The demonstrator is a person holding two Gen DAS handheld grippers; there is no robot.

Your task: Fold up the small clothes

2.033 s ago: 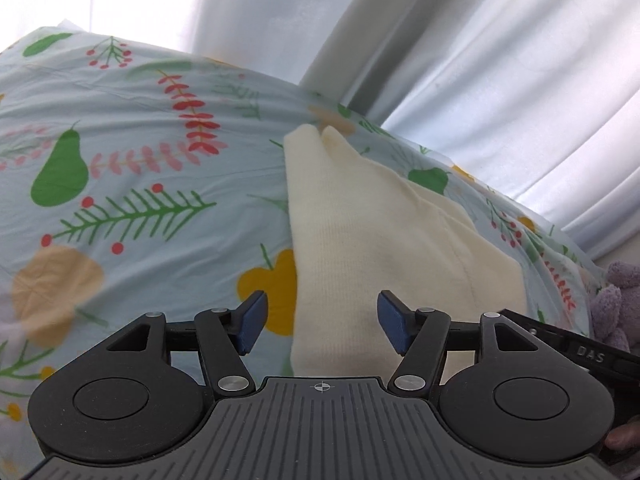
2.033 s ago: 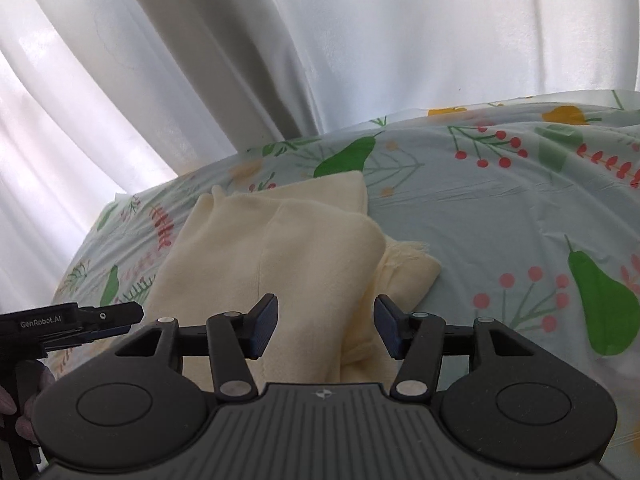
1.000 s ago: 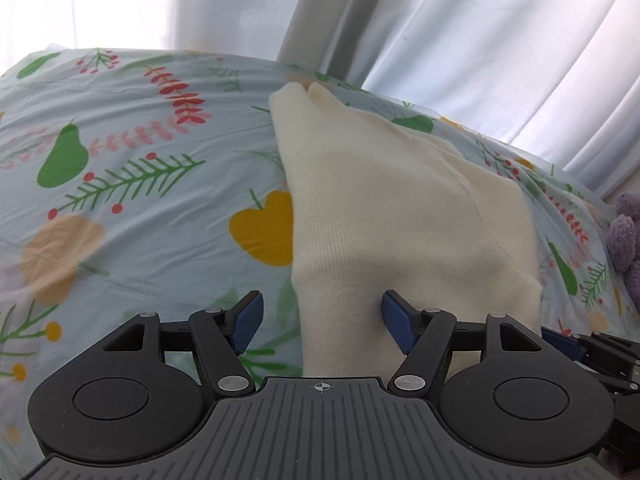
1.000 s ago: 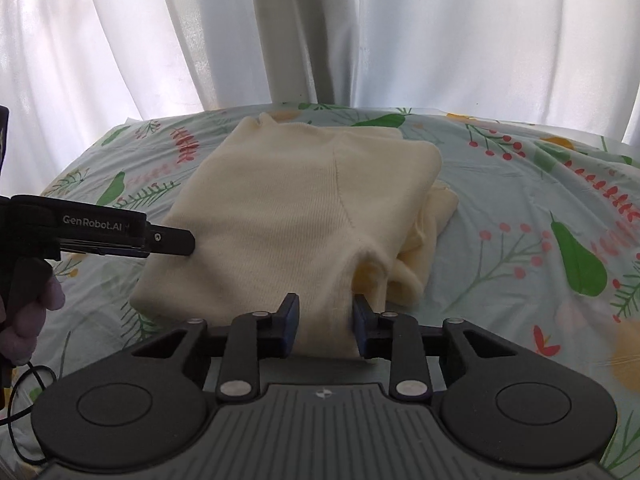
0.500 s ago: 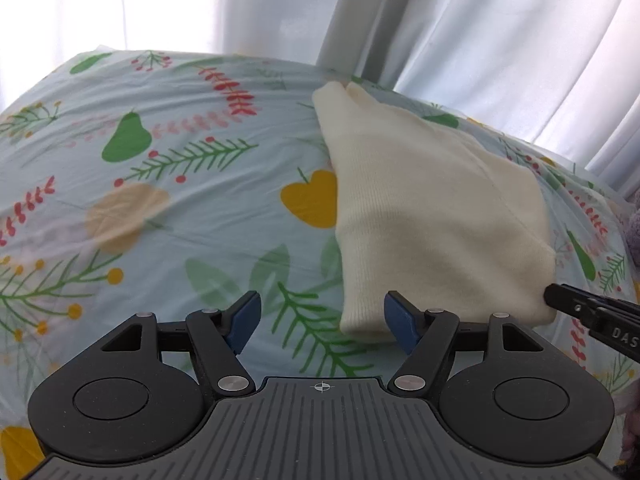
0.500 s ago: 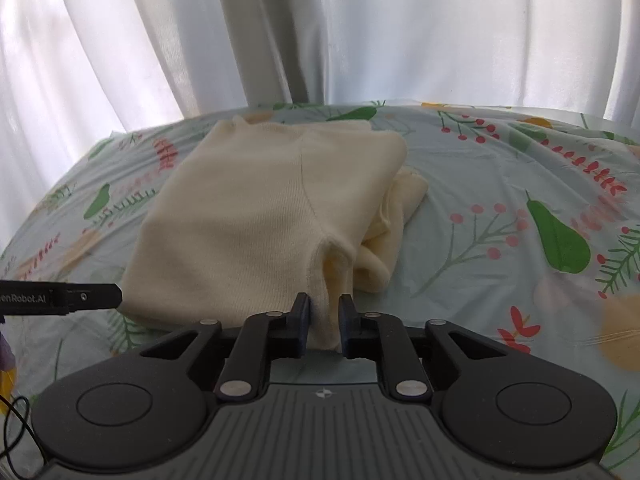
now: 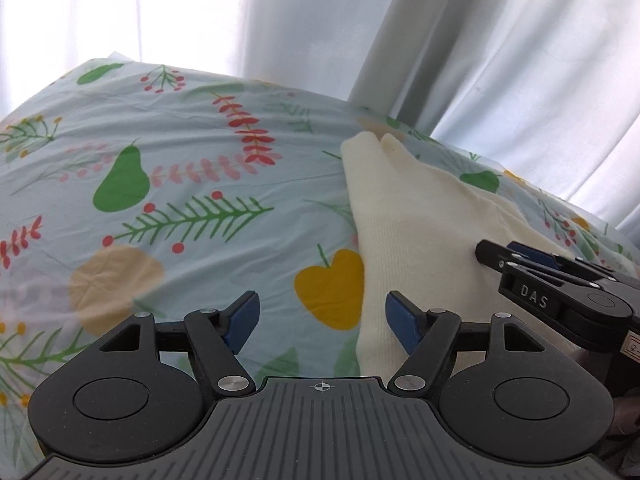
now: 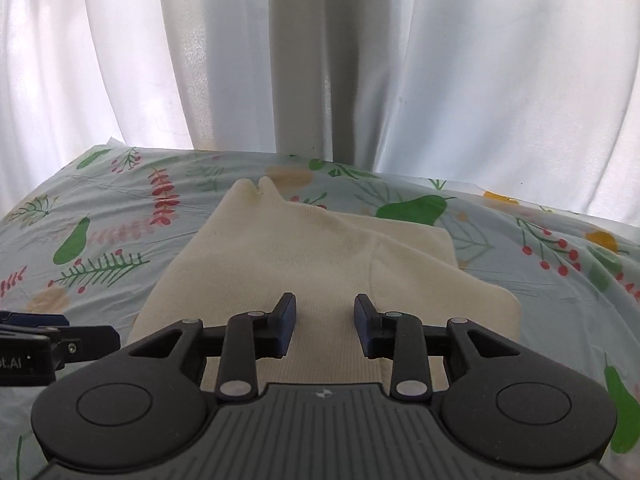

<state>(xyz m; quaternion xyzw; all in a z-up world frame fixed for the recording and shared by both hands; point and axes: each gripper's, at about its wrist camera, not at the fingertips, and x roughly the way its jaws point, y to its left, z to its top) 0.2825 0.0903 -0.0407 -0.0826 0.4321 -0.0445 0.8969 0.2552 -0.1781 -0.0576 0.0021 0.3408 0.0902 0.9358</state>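
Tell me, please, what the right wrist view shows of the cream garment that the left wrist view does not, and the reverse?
Only the right wrist view shows the cream garment across its full width, including its right edge, with the open right gripper over it. Only the left wrist view shows the yellow apple print beside the garment's left edge, between the fingers of the open left gripper. Both show the floral sheet, the white curtains and the garment's pointed far end.

Cream garment (image 8: 304, 264): soft, matt ribbed knit. Bed sheet (image 7: 180, 168): smooth, creased printed cotton. Curtain (image 8: 460, 80): sheer, matt cloth. Left gripper (image 7: 322, 322): matt black plastic, blue rubbery pads.
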